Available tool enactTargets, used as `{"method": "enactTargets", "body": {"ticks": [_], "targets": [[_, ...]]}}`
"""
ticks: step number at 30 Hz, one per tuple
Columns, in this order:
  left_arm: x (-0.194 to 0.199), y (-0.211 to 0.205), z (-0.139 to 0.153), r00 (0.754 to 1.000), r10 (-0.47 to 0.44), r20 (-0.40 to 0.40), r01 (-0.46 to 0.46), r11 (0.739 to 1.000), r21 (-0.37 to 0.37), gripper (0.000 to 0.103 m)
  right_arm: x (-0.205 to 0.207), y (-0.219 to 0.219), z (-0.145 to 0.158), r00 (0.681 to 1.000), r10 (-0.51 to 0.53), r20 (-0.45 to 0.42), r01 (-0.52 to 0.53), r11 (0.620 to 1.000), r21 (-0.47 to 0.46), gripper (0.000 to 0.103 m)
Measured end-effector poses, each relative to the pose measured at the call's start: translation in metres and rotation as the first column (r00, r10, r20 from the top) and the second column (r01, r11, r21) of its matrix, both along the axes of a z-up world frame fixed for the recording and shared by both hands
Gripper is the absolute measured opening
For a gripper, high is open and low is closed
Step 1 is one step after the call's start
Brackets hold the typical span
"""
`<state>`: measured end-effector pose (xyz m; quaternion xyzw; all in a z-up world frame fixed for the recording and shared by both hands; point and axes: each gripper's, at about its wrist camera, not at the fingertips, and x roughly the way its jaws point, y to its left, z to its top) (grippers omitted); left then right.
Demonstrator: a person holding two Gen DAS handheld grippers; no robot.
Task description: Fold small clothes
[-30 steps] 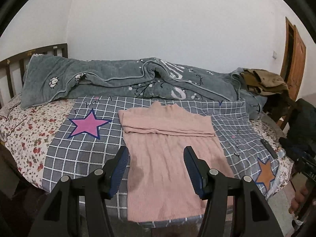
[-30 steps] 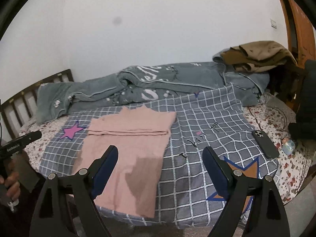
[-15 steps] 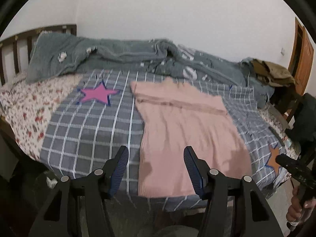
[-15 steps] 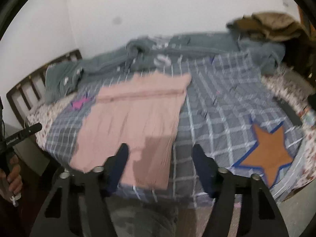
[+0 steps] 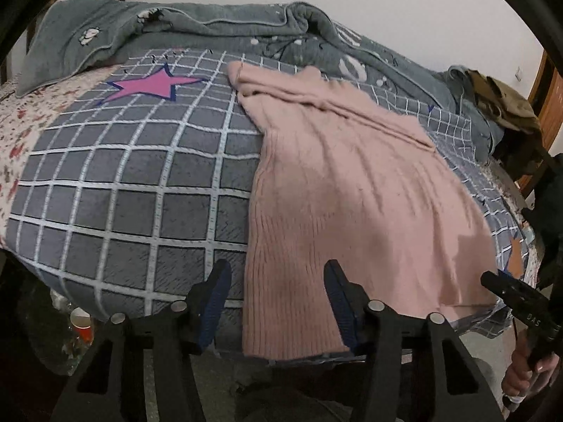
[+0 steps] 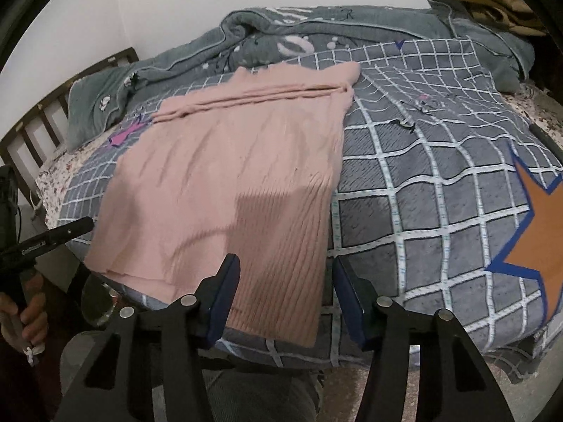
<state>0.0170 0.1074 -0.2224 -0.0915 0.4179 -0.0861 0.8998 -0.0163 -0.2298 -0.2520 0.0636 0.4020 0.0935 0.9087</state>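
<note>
Now both hand-held grippers (image 5: 276, 283) (image 6: 286, 279) lower, narrowed yet released, astride the pink top's (image 5: 352, 190) near hem corners.

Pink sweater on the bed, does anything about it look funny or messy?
A little. The pink sweater lies flat on the checked blanket, but its bottom hem hangs over the bed's edge. The dark patch on it looks like a shadow, not a stain. Nothing looks torn or spilled.
</note>
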Motion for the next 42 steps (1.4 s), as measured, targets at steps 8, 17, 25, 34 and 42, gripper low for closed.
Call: {"method": "enactTargets", "body": {"ticks": [8, 17, 25, 34, 42], "targets": [[0.013, -0.001, -0.016, 0.998, 0.049, -0.047, -0.048, 0.999, 0.021, 0.007, 0.016, 0.014, -0.018, 0.999, 0.01, -0.032, -0.012, 0.998, -0.057, 0.026], [-0.002, 0.027, -0.001, 0.997, 0.075, -0.011, -0.075, 0.997, -0.013, 0.007, 0.004, -0.02, -0.012, 1.0, -0.014, -0.021, 0.015, 0.999, 0.031, 0.005], [-0.002, 0.017, -0.014, 0.996, 0.046, -0.073, -0.046, 0.999, 0.012, 0.013, -0.003, -0.016, -0.017, 0.999, 0.015, -0.029, -0.014, 0.999, 0.032, 0.025], [-0.005, 0.004, -0.016, 0.998, 0.01, -0.063, -0.01, 1.0, 0.003, 0.032, 0.004, -0.01, -0.024, 0.998, 0.047, -0.042, -0.044, 0.997, 0.062, 0.015], [-0.014, 0.021, 0.013, 0.999, 0.044, -0.017, -0.045, 0.99, -0.132, 0.007, -0.009, -0.018, 0.006, 0.997, 0.079, 0.01, -0.08, 0.978, 0.192, 0.005]]}}
